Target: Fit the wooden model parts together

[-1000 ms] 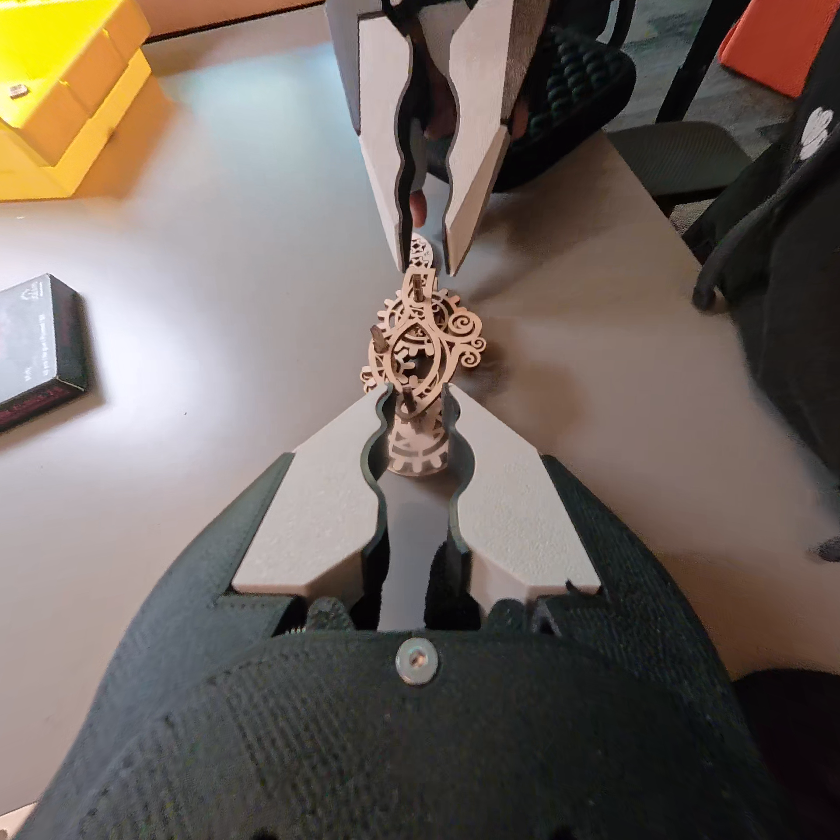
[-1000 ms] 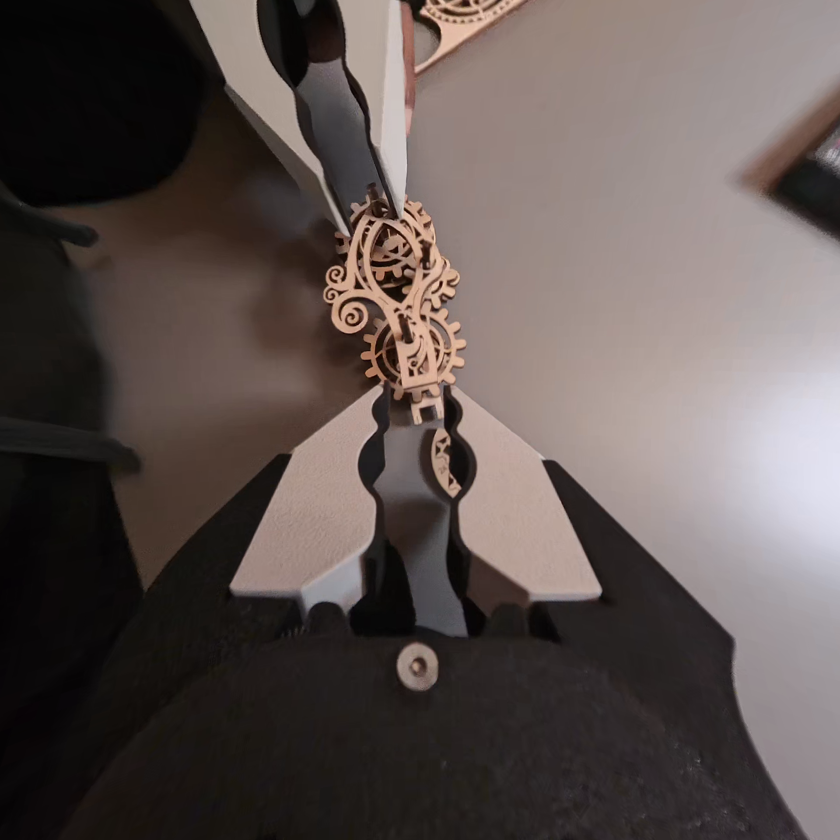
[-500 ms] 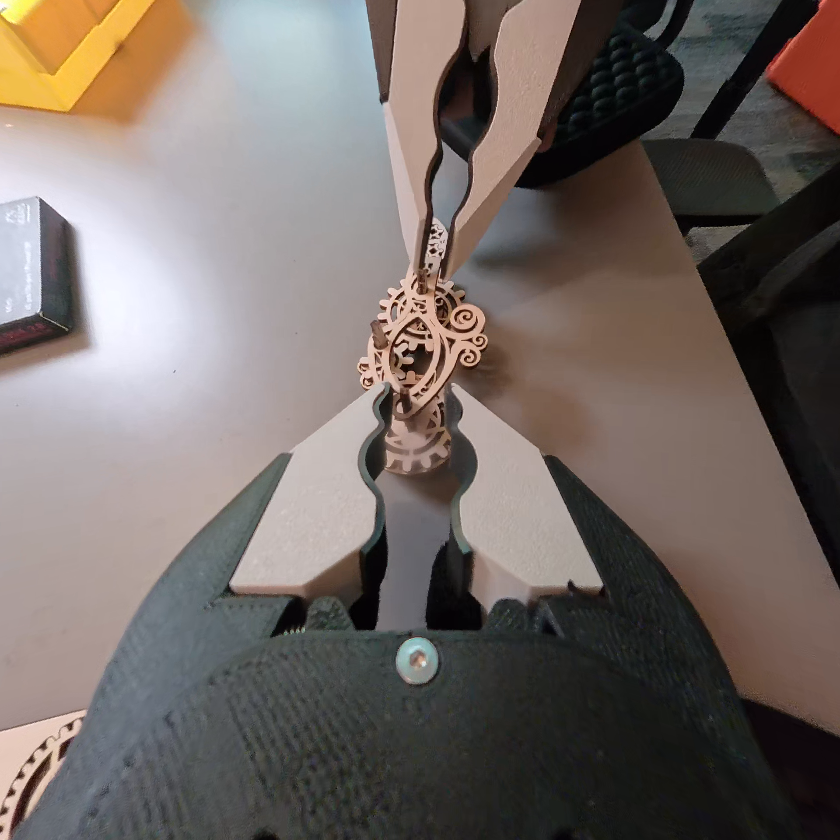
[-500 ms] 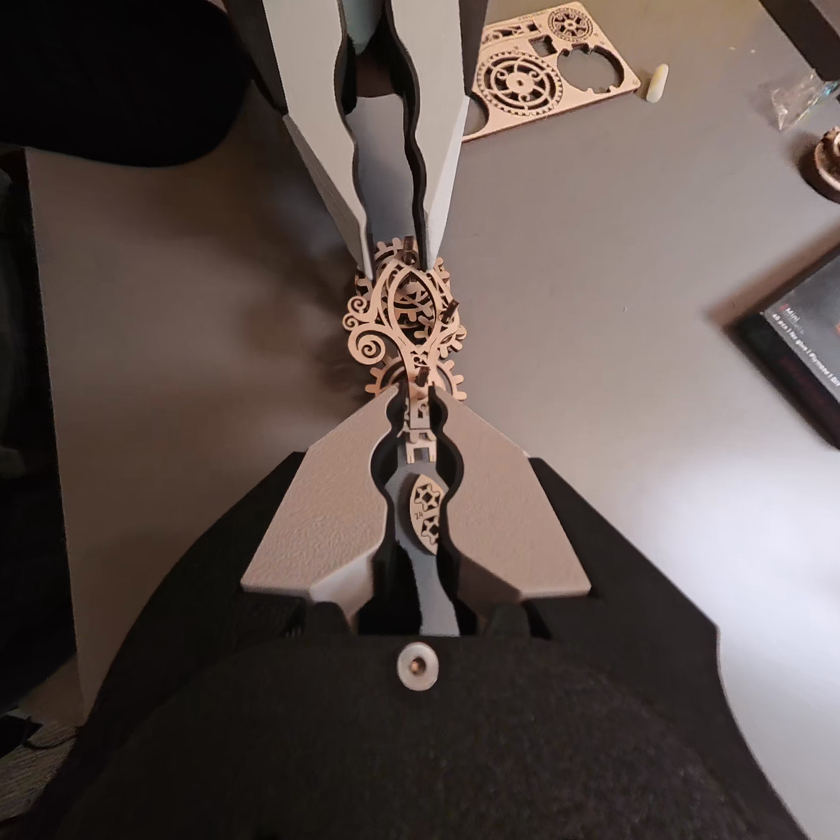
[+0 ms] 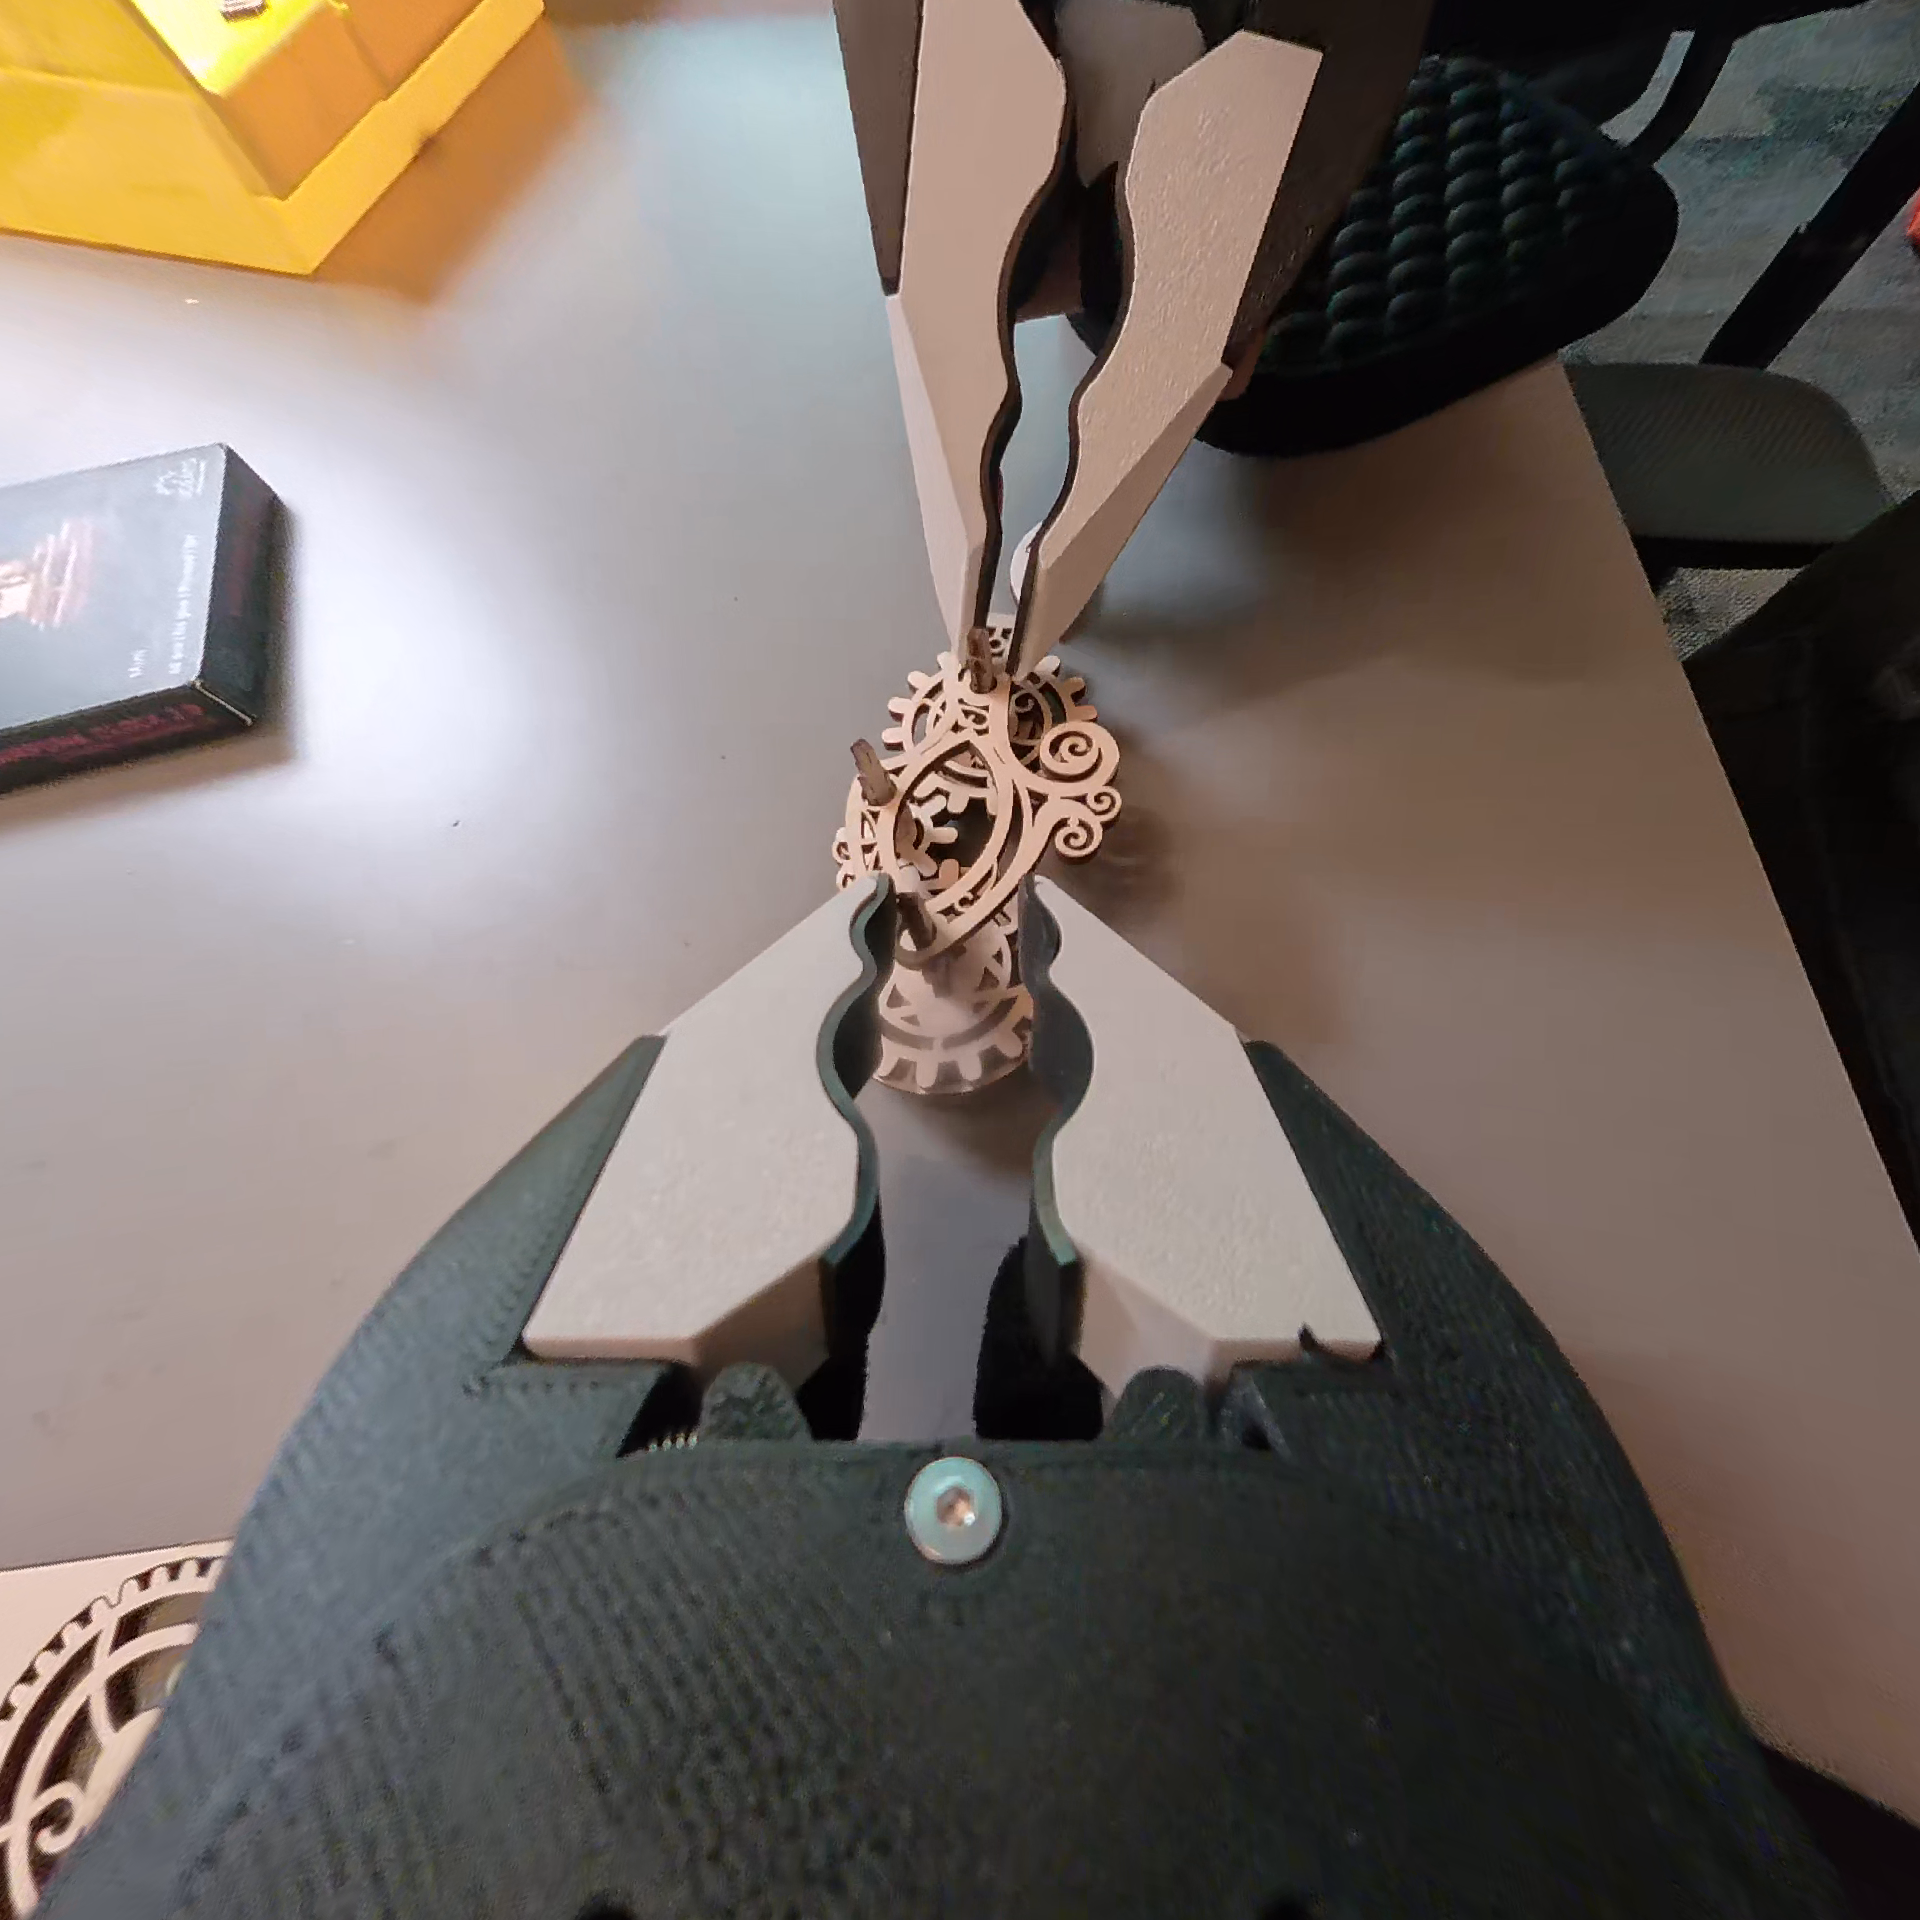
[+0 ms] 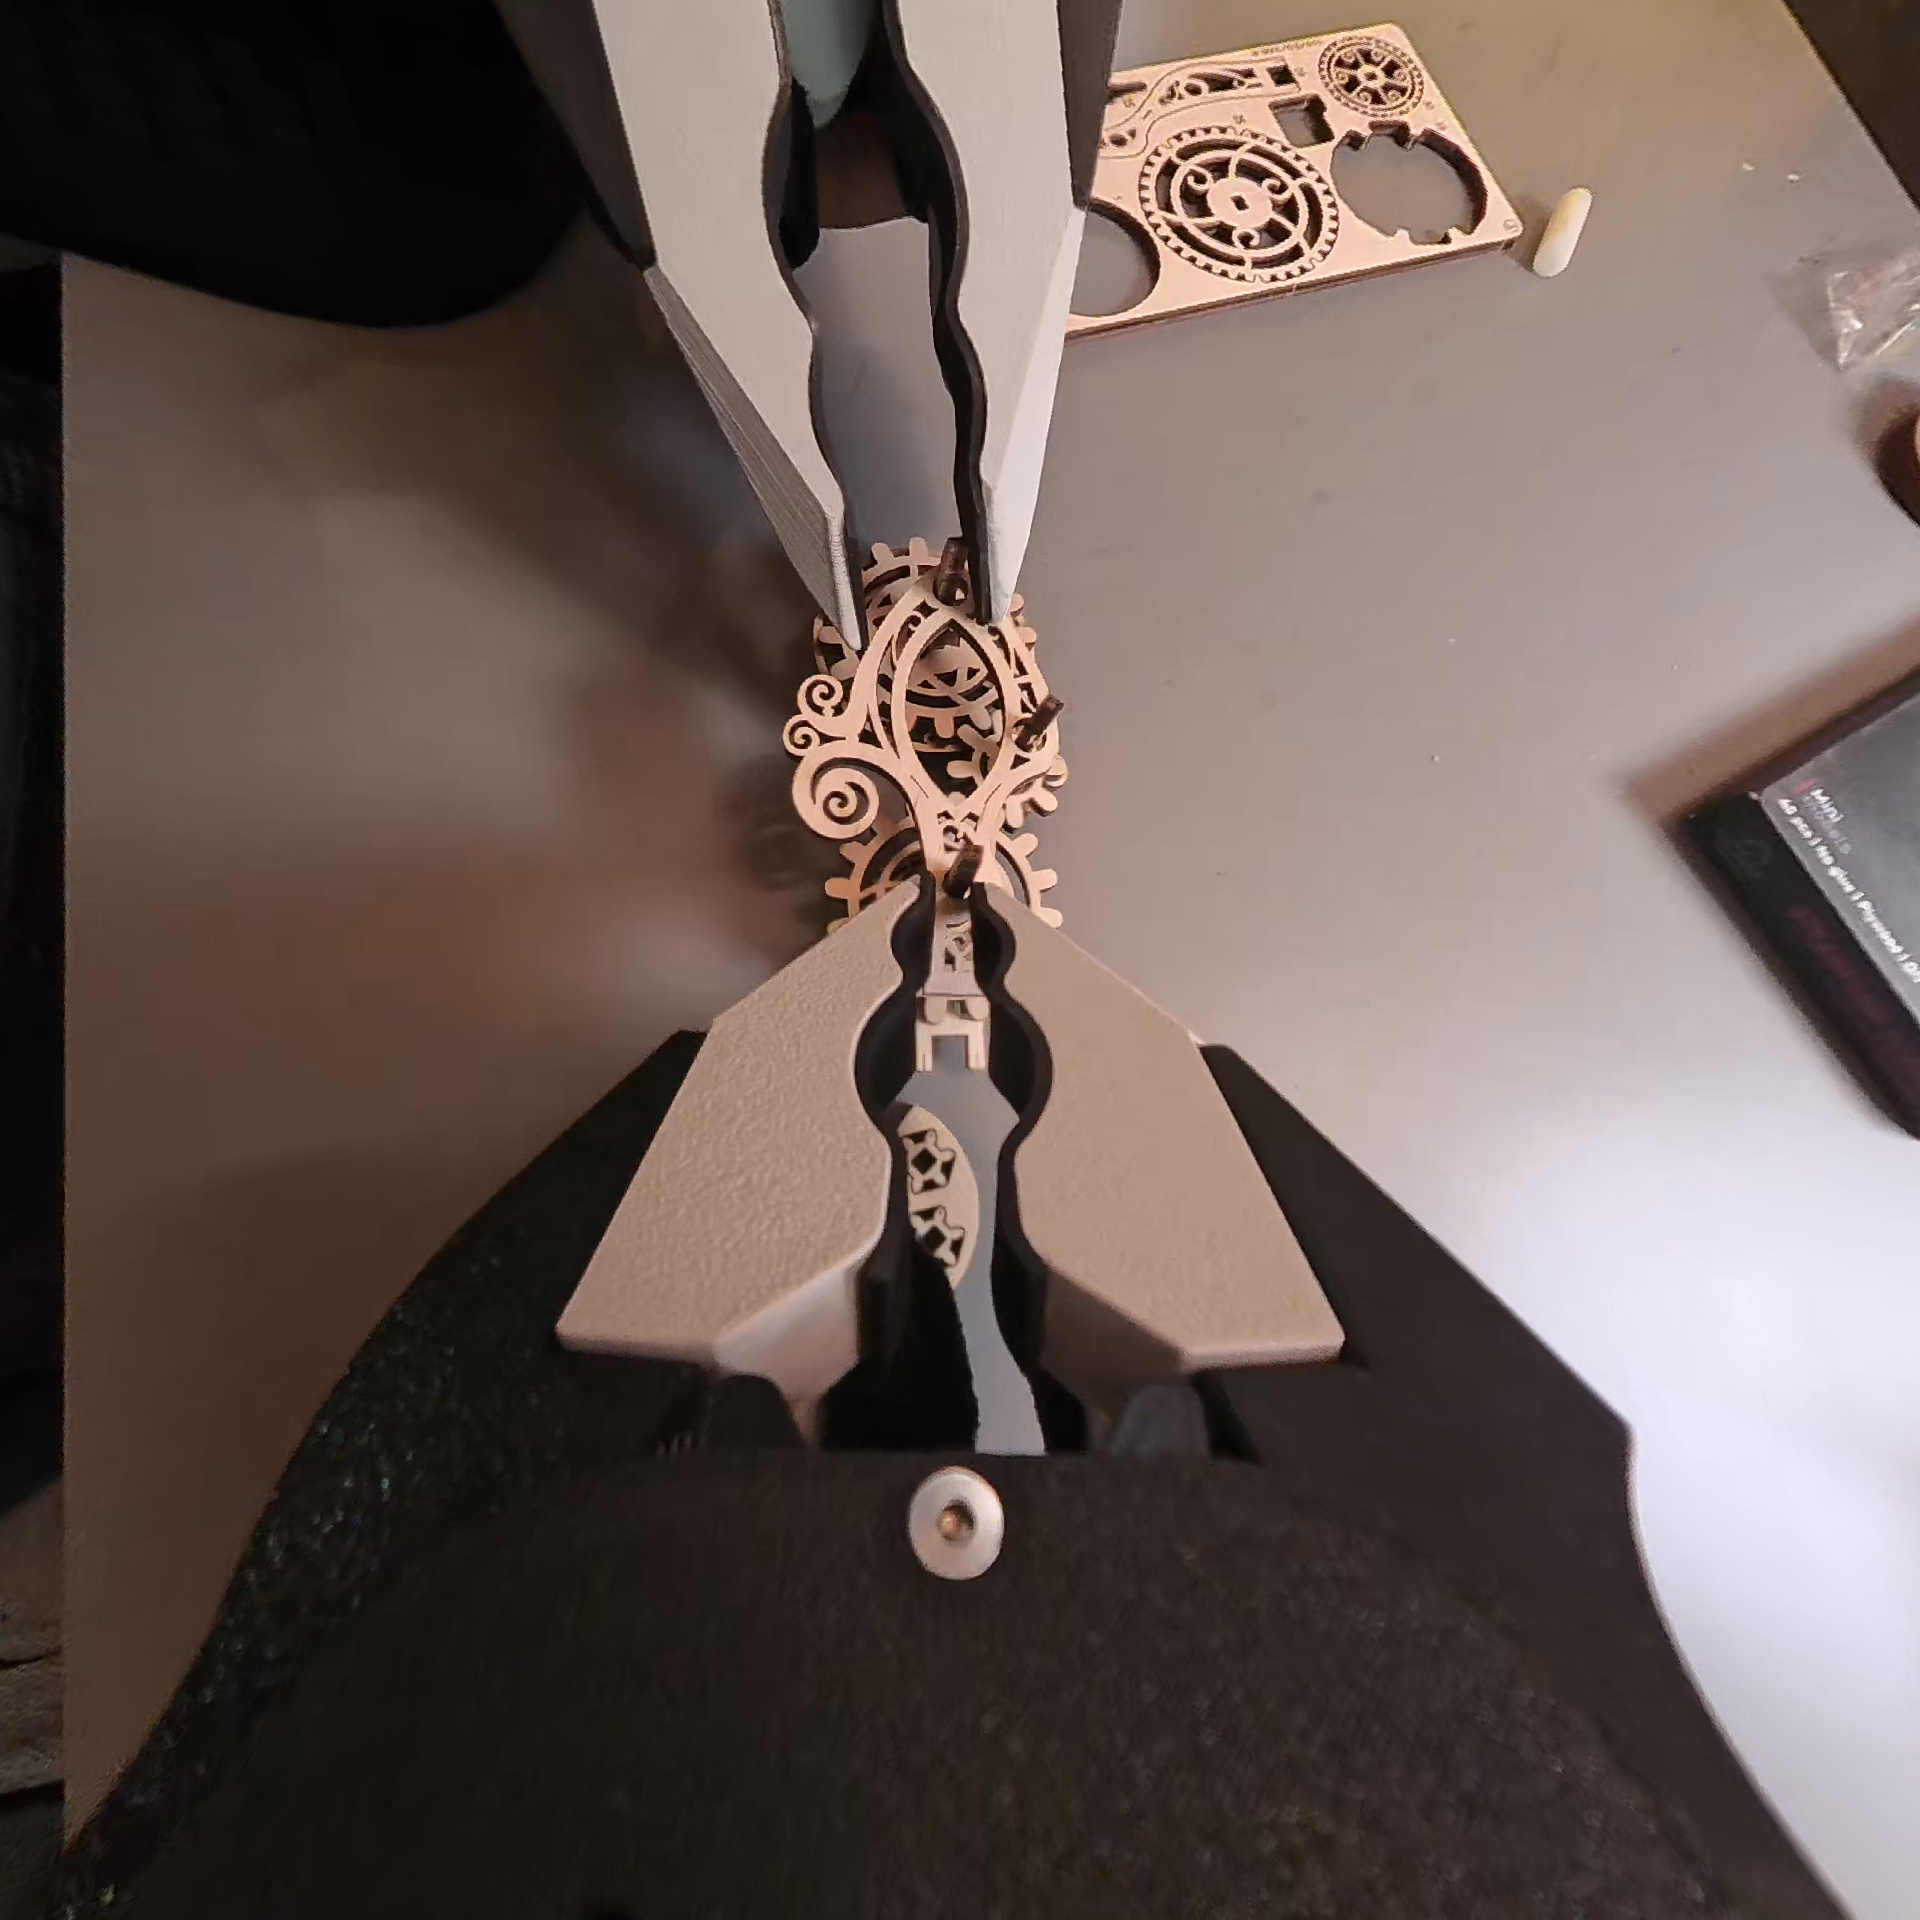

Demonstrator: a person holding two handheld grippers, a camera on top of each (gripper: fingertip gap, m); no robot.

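A pale wooden model (image 5: 977,810) of scrollwork and gears is held above the grey table (image 5: 416,935) between both grippers. My left gripper (image 5: 956,904) is shut on its gear end. My right gripper (image 6: 956,904) is shut on the slim slotted piece (image 6: 951,997) at the opposite end. Each gripper shows in the other's view, coming from the top: the right gripper (image 5: 997,634) and the left gripper (image 6: 914,613). The model also shows in the right wrist view (image 6: 914,748). A small oval wooden piece (image 6: 940,1195) shows between my right fingers; I cannot tell whether it lies on the table.
A wooden parts sheet (image 6: 1278,177) and a small white peg (image 6: 1558,229) lie beyond the left gripper. A black box (image 5: 114,613) and a yellow box (image 5: 156,125) sit to the left. The table edge and a black chair (image 5: 1455,208) are to the right.
Both grippers have swung with the model held between them. The slim slotted piece now sits deeper between my right fingers. Both stay shut.
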